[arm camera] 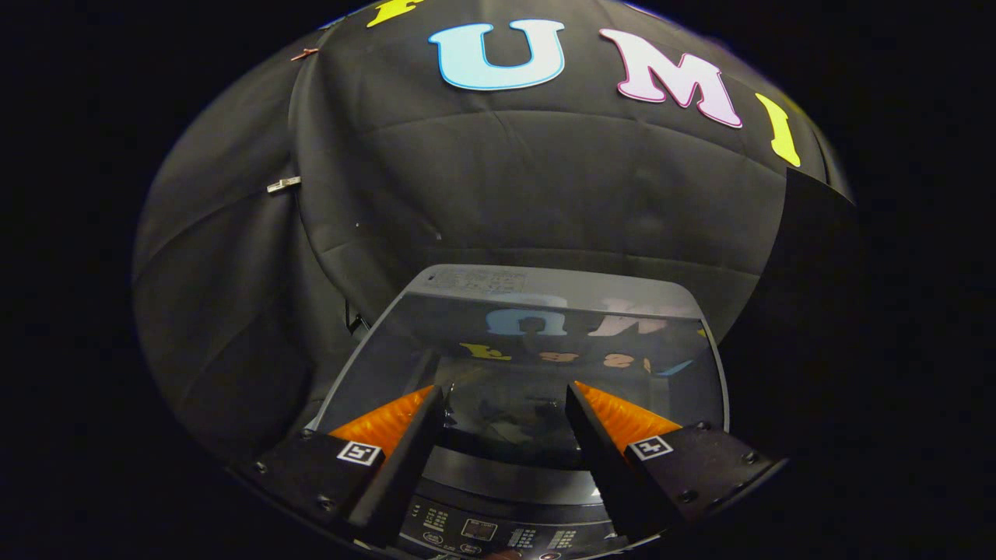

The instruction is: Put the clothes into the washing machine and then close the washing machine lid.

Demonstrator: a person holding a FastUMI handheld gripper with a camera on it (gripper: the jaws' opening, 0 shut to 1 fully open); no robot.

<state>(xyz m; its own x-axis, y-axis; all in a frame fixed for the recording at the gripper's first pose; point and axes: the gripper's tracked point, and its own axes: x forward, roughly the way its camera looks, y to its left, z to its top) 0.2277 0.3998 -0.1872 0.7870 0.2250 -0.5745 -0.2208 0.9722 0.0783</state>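
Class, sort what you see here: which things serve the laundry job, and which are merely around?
Job:
washer
lid, down
control panel
gripper, open, nothing held

Merely around:
black cloth
clip on that cloth

closed glass lid (537, 342) covering the washing machine (498, 474) opening, claw (504, 397) fingers spread, nothing between them

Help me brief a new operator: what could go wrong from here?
The glass lid looks down while the claw hangs open and empty over it, so lowering could knock the fingers against the glass. The control panel sits right under the fingers; a dip might press a button. The glossy lid may give a poor grip.
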